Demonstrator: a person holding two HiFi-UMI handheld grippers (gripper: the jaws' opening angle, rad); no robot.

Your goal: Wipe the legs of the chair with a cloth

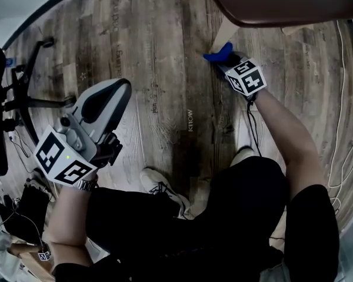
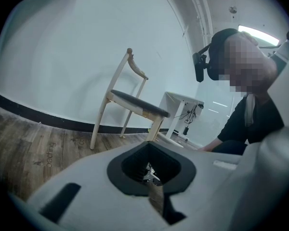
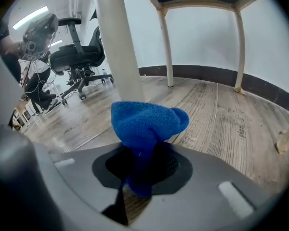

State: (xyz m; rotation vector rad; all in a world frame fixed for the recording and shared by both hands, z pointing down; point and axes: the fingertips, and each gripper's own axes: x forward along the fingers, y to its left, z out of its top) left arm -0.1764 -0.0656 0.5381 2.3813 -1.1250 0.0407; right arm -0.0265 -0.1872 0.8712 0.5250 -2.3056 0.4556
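Wood-plank floor ran under you, and the pale front leg stood upright on it just ahead of your right tongs. Those tongs were pinching the blue cloth. A bunched wad of it stuck out past the tips, so that fabric rather than plastic would meet the wood. The wad sat right at the leg, low near the floor; neither view settled whether it was touching or only just beside it. That low spot looked like the reason your right arm was stretched out so far. Your left tongs were pressed together on nothing, held back by your knee and well apart from the chair, presumably out of the way of the wiping.
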